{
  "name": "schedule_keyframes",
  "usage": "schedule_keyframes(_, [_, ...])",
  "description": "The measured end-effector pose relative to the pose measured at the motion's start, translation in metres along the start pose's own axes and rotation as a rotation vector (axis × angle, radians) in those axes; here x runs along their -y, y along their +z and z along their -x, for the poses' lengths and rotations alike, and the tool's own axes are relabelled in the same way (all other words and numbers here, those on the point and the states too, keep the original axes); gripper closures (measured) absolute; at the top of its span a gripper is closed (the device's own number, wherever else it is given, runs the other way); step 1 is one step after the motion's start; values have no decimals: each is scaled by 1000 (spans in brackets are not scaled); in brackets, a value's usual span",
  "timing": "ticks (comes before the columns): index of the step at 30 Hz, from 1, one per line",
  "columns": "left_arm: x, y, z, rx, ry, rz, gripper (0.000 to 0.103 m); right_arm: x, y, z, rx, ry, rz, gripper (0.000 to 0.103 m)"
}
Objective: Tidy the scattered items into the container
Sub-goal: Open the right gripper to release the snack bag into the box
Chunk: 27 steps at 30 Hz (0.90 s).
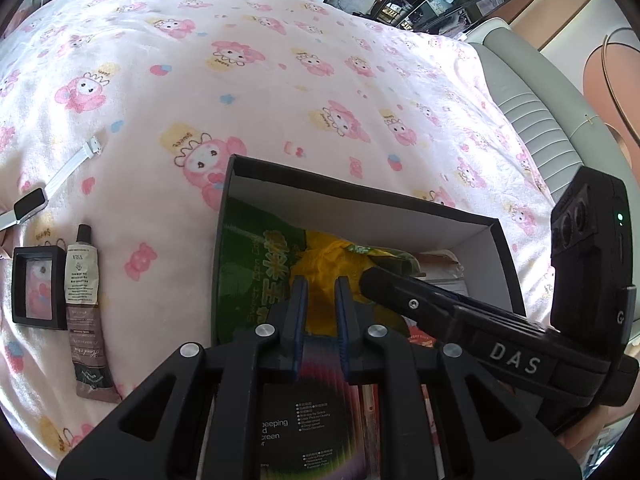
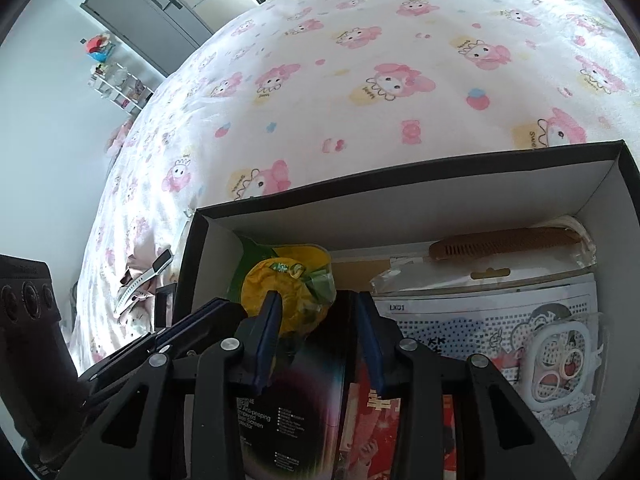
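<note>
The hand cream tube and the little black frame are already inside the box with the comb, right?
Not quite. The comb is inside the box, but the hand cream tube and the little black frame are outside it, lying side by side on the pink blanket. The left wrist view shows this.

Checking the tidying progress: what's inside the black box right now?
The black box holds a green-yellow snack bag, wooden comb, screen-protector pack and phone case. Anything beneath them is covered.
</note>
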<state>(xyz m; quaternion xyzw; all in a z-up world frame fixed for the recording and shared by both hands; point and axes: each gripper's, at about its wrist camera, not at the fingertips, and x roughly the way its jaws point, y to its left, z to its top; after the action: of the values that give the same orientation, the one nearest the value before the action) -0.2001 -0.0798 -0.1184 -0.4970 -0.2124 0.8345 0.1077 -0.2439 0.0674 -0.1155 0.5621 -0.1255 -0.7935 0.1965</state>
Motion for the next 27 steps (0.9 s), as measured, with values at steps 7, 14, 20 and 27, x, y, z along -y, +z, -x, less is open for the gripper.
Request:
schedule_keyframes(7, [11,-4,-2,-10,-15,-41,84,-3,-13,31,81,-41,22,68])
schedule_keyframes(14, [21,-17,10,-2,-12,-64,83,1,-33,48,86,-58,-3,68])
schedule_keyframes(20, [39,-39,49,71,-103,-91,83,-4,-64,74,119,-72,29,68])
schedule_keyframes(27, [82,-81,98,129,-110,-156,82,-7,-100,124,192,-111,77,68])
